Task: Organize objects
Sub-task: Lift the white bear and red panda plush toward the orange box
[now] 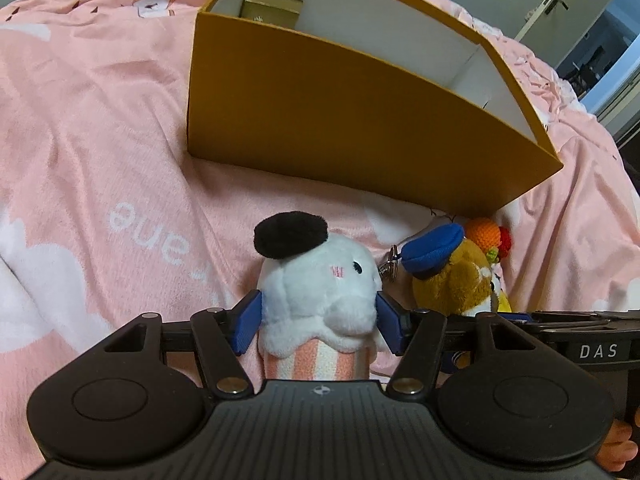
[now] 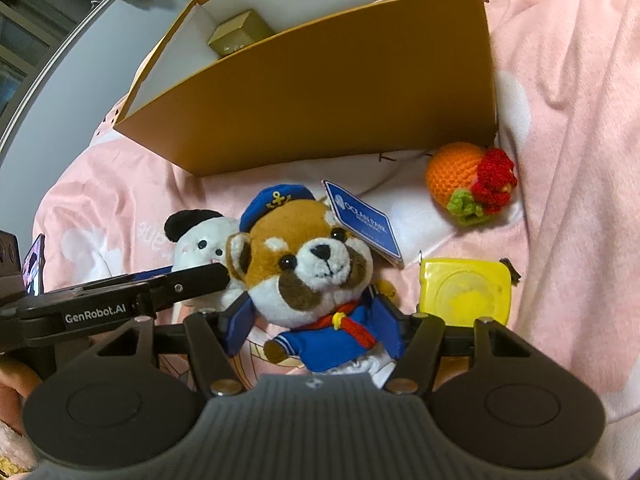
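Note:
My left gripper (image 1: 318, 322) is shut on a white plush with a black beret (image 1: 320, 280), its blue pads pressing both sides. My right gripper (image 2: 316, 320) is shut on a red panda plush in a blue sailor suit (image 2: 308, 268), which also shows in the left wrist view (image 1: 452, 276). The white plush also shows left of it in the right wrist view (image 2: 200, 244). An open orange cardboard box (image 1: 340, 120) stands just beyond on the pink bedspread; it also shows in the right wrist view (image 2: 320, 92). A small gold box (image 2: 240, 34) sits inside it.
A crocheted orange toy with a red flower (image 2: 468, 180) lies near the box's right corner. A yellow tape measure (image 2: 464, 292) lies right of my right gripper. The pink bedspread (image 1: 100, 140) spreads all around. A door and dark room show at far right (image 1: 592, 40).

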### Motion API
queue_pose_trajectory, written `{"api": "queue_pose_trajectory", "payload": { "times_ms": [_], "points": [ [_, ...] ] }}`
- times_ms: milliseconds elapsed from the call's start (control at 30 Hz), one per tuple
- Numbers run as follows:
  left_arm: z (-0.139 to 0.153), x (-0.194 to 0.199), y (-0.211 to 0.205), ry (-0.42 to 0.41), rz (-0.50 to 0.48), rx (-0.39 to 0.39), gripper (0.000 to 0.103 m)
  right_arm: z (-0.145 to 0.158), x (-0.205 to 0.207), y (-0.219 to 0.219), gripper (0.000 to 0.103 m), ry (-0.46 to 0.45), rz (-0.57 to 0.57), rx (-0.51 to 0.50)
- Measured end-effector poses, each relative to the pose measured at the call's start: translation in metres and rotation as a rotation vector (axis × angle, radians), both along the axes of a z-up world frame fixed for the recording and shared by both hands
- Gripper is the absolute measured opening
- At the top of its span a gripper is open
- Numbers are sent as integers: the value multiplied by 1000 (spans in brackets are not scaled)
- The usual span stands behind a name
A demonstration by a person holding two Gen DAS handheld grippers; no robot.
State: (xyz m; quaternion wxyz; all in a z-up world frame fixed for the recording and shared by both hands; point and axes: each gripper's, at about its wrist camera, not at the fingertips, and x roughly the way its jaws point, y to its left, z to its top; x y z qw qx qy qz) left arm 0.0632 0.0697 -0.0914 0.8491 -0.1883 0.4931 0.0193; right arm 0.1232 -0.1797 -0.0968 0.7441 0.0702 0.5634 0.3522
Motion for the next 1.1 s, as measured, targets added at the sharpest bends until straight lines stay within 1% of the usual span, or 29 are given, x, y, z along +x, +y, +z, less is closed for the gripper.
{"api": "queue_pose_trajectory", "payload": {
  "times_ms": [133,300,500,667,800,900,967,1100],
  "points": [
    [6,-9,2,-45,24,-4,63,9,-4,0,57,-35,7,-7],
    [18,-16,4,-90,39,-23,60,28,-5,-7,54,-55,-9,24],
    [55,-25,5,-198,35,-37,60,61,-1,-19,52,-42,-35,124],
    [89,-23,8,-279,47,-69,60,98,3,-21,51,-88,-43,187],
    [116,-7,10,-337,37,-79,60,133,14,-22,51,-153,-50,240],
    [131,9,10,-376,38,-90,60,153,26,-18,51,-200,-61,266],
    [140,22,9,-408,40,-76,60,162,35,-13,51,-226,-71,281],
    [148,50,10,-432,42,-82,60,170,54,-1,51,-261,-100,293]
  ]
}}
